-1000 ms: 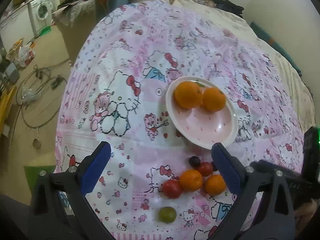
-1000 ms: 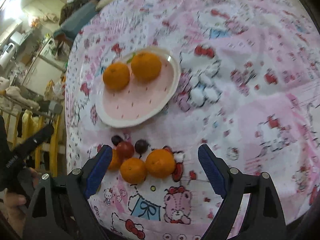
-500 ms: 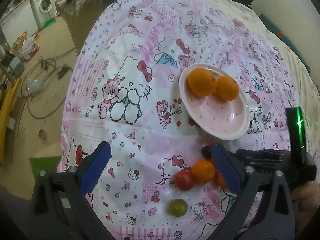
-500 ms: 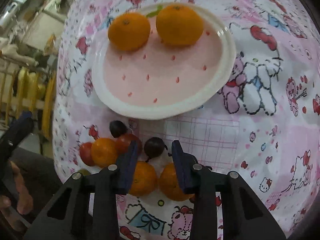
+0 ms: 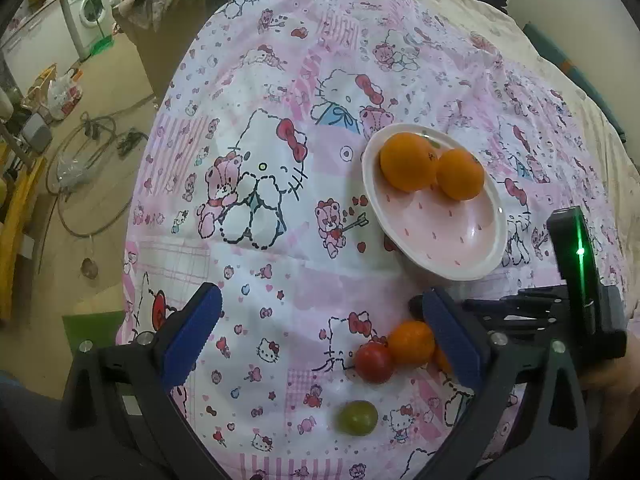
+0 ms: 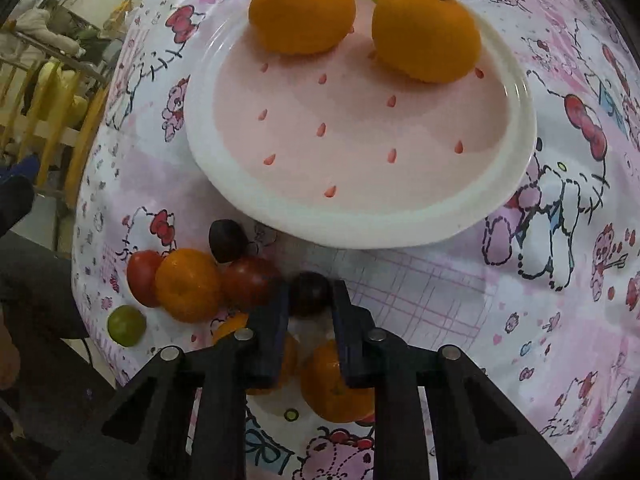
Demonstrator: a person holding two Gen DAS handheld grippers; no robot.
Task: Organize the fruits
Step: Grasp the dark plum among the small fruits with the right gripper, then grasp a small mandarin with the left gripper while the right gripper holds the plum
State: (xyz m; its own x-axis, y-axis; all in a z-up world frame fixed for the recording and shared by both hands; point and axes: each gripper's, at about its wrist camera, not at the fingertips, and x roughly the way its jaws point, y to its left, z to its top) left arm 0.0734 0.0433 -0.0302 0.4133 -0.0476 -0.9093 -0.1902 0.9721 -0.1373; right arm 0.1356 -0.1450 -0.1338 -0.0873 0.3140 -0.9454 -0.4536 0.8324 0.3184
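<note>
A pink plate [image 6: 360, 216] with a white rim holds two oranges [image 6: 302, 12] [image 6: 426, 32]; it also shows in the left wrist view [image 5: 460, 272]. My right gripper [image 6: 309, 294] is shut on a dark grape [image 6: 308, 294] just in front of the plate. Beside it lie a dark red tomato [image 6: 250, 282], a small orange [image 6: 188, 284], a red tomato [image 6: 140, 276], another dark grape [image 6: 228, 240] and a green grape [image 6: 126, 326]. Two oranges [image 6: 336, 384] sit under my fingers. My left gripper [image 5: 320, 328] is open and empty above the cloth, left of the fruit pile [image 5: 410, 340].
The fruit lies on a pink Hello Kitty cloth [image 5: 260, 184] over a bed. Its left edge drops to a floor with cables [image 5: 80, 152] and a washing machine [image 5: 90, 16]. The right gripper's body [image 5: 576, 280] shows at the right of the left wrist view.
My right gripper moved down toward the fruit pile and closed from wide open onto the dark grape. My left gripper drifted left and stayed open.
</note>
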